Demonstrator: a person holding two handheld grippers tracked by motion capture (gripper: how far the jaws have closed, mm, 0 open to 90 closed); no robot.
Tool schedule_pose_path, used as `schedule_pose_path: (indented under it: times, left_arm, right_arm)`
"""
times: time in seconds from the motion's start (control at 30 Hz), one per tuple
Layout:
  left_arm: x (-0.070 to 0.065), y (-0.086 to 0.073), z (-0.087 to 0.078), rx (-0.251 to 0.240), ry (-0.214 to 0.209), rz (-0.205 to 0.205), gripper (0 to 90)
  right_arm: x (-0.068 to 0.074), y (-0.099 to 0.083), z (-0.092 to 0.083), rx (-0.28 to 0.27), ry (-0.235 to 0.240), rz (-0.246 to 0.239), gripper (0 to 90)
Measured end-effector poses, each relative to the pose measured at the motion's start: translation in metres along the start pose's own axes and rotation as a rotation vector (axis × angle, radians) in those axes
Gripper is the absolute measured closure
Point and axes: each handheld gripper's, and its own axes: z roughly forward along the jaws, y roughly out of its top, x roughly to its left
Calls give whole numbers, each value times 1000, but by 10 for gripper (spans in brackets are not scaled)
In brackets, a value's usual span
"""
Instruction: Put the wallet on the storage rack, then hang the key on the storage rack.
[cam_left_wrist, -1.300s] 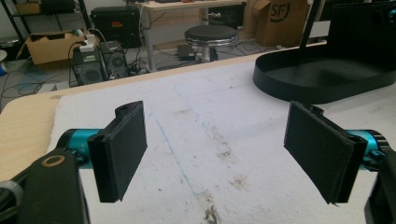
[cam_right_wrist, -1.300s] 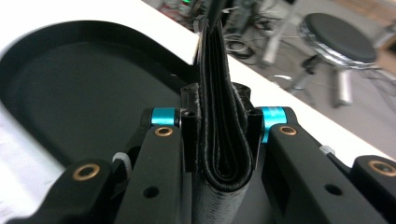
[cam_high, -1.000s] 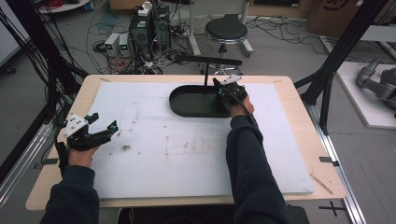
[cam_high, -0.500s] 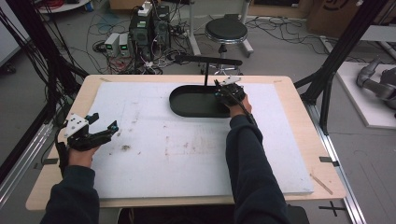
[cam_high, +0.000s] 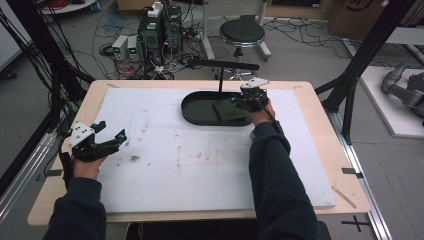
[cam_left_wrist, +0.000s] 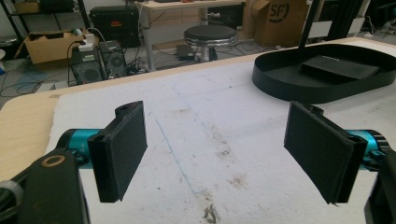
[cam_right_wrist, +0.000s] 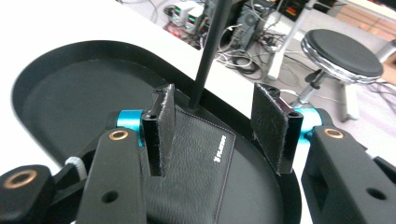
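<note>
**Wallet let go in the tray**

Right gripper (cam_high: 239, 102) over the right end of the black tray (cam_high: 192, 111), far centre of the table. Its jaws have just been opening: a second back they were pinched close, now they stand apart with a clear gap. In the right gripper view the wallet (cam_right_wrist: 196, 158) lies flat on the tray floor below the pads (cam_right_wrist: 164, 128), not pressed by either one. Reading: the wallet has been released, the placing looks done, and the hand seems free to lift off.

Left gripper (cam_high: 109, 139) at the near left of the white mat (cam_high: 200, 165), in the same spot as a second ago. Jaws wide, nothing between them; the left gripper view shows only stained mat in the gap.

The wallet: flat, black, grained leather, pale stitching along the edge, a small white logo near one side. It sits in the right half of the tray, one edge close to the far rim, just beside the thin black post (cam_right_wrist: 210, 51) rising from that rim. Lies level, closed, no visible bulge.
</note>
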Motion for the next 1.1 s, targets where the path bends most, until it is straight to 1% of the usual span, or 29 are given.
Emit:
schedule_pose_path:
  times: [0.03,0.07,0.1,0.13,0.17,0.2,0.23,0.27,0.3,0.33,0.4,0.43,0.47,0.53,0.6,0.67,0.7,0.77,0.8,0.83,0.87,0.97,1.0,1.1]
  left_arm:
    - [0,0,0,0,0,0,210]
    - [0,-1,0,2,-3,-2,210]
    - [0,-1,0,3,-5,-2,210]
    - [0,-1,0,3,-5,-2,210]
    - [0,-1,0,3,-6,-5,210]
    - [0,-1,0,1,-9,-7,210]
    - [0,-1,0,0,-9,-13,210]
    - [0,-1,0,-1,-12,-19,210]
    - [0,-1,0,0,-16,-32,210]
    - [0,-1,0,0,-16,-32,210]
    - [0,-3,1,14,-24,-47,210]
    - [0,-3,1,14,-24,-47,210]
    - [0,-3,1,19,-23,-47,210]
    - [-1,-3,2,21,-21,-52,210]
    - [-1,-3,1,20,-19,-54,210]
    - [-2,-3,1,21,-17,-53,210]
    - [-2,-3,1,21,-15,-53,210]
    - [-2,-3,1,20,-13,-54,210]
    - [-3,-3,2,19,-12,-56,210]
    - [-3,-3,2,20,-13,-54,210]
    - [-3,-3,2,22,-14,-51,210]
    - [-3,-3,1,21,-15,-50,210]
    - [-2,-3,1,23,-15,-50,210]
    - [-2,-4,2,21,-15,-56,210]
  right_arm:
    - [-4,0,-7,-3,21,23,496]
    - [-8,-1,-15,-9,32,37,475]
    - [-12,-2,-22,-15,40,48,449]
    - [-16,-3,-30,-15,60,68,419]
    - [-18,-5,-35,-13,78,85,379]
    - [-18,-5,-35,-13,78,85,379]
    - [-22,-7,-44,-2,109,107,348]
    - [-24,-10,-50,13,127,122,314]
    - [-26,-17,-64,20,109,122,279]
    - [-25,-22,-71,12,98,109,275]
    - [-26,-33,-83,49,77,107,233]
    - [-25,-40,-89,46,65,101,231]
    - [-25,-46,-95,59,55,106,222]
    - [-24,-57,-104,59,40,99,221]
    - [-21,-69,-113,58,36,118,221]
    - [-18,-78,-120,62,23,115,221]
    - [-18,-78,-120,62,23,115,221]
    - [-12,-87,-126,73,19,98,220]
    - [-9,-89,-127,78,20,86,219]
    - [-9,-89,-127,78,20,86,219]
    - [-4,-93,-131,89,19,72,219]
    - [0,-95,-135,82,24,85,218]
    - [3,-97,-140,60,5,96,214]
    - [10,-100,-144,45,-13,106,214]
